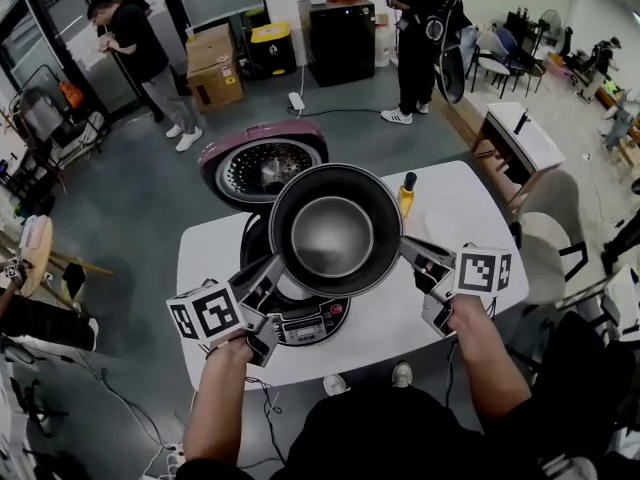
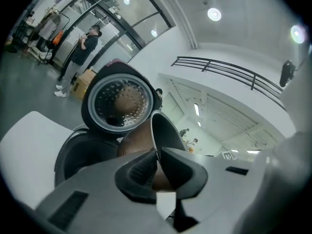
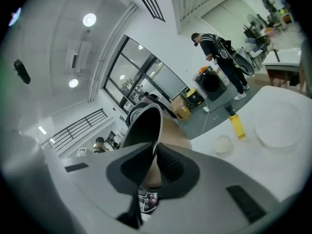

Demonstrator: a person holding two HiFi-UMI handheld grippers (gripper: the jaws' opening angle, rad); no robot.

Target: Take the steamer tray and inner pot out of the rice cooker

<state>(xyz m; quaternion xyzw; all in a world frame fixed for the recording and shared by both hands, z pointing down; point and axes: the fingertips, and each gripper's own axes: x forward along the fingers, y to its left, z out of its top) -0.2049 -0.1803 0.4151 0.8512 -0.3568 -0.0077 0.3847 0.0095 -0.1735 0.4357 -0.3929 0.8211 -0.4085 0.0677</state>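
Observation:
The dark metal inner pot (image 1: pixel 333 232) hangs in the air above the rice cooker (image 1: pixel 305 320), mouth up and empty. My left gripper (image 1: pixel 278 266) is shut on the pot's left rim and my right gripper (image 1: pixel 403 245) on its right rim. In the left gripper view the rim of the pot (image 2: pixel 157 130) is pinched between the pads, with the brown outer wall to the left. The right gripper view shows the same grip on the pot (image 3: pixel 146 126). The cooker's lid (image 1: pixel 262 164) stands open behind. A round white tray-like disc (image 3: pixel 278 126) lies on the table to the right.
A yellow bottle (image 1: pixel 407 196) stands on the white table (image 1: pixel 460 208) just right of the pot, and a small round dish (image 3: pixel 223 144) lies near it. A white chair (image 1: pixel 545 238) is at the right. People stand farther back on the floor.

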